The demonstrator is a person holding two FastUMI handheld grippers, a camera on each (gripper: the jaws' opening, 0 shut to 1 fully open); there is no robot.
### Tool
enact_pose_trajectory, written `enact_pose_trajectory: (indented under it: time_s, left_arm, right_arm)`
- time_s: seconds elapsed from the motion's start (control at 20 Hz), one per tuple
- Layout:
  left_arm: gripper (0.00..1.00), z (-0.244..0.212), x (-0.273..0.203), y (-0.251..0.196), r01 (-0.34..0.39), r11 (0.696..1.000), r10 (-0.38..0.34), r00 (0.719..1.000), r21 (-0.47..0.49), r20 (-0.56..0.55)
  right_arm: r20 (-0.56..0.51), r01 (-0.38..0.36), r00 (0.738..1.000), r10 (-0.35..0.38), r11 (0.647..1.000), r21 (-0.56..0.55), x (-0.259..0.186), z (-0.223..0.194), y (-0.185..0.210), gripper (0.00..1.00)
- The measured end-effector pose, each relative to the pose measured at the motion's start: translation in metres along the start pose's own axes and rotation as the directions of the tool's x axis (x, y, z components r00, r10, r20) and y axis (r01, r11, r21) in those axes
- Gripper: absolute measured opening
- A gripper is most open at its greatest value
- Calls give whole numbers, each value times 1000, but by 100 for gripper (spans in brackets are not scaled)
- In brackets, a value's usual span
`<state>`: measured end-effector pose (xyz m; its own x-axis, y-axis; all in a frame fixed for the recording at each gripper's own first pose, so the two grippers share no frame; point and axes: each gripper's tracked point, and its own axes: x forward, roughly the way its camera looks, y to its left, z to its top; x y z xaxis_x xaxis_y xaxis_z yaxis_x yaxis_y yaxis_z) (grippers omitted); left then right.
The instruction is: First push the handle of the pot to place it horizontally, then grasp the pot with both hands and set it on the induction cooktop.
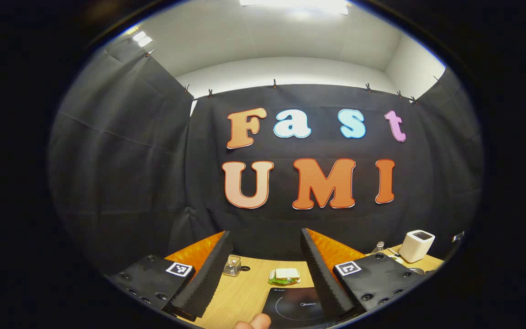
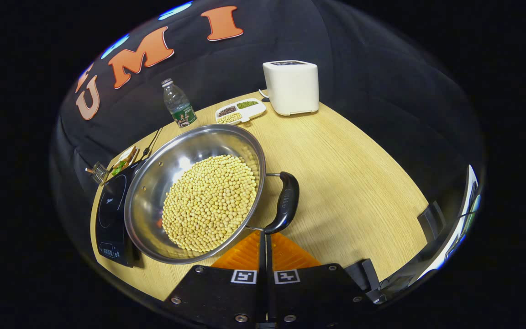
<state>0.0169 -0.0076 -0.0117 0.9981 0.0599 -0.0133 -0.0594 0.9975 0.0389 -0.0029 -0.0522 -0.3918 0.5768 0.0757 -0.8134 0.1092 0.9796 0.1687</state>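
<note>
The big shiny steel pot (image 2: 194,192) full of yellow beans sits on the wooden table (image 2: 349,183), beside the black cooktop (image 2: 110,210). Right gripper (image 2: 265,237) is closed at its black handle (image 2: 286,201); left gripper (image 1: 266,269) is open, empty. Lifting remains.

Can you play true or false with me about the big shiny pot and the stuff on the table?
1. The pot is full of yellow beans. True.
2. The pot sits squarely on the induction cooktop. False: it rests on the wooden table beside the cooktop, its rim overlapping the cooktop's edge.
3. The right gripper is wide open. False: its fingers are closed together, with the tips at the pot's black handle.
4. The left gripper is open. True: its fingers stand apart with nothing between them.
5. A water bottle stands near the back of the table. True.
6. The white box is lying inside the pot. False: it stands on the table, behind the pot.
</note>
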Motion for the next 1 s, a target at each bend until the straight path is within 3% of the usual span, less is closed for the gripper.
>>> enact_pose_trajectory:
  time_s: [1.0]
  left_arm:
    - [99, -31, 26, -15, 11, 1000, -11, 998, 9, -56]
  right_arm:
    - [-6, 39, 999, -39, 999, 20, 35, 41, -13, 0]
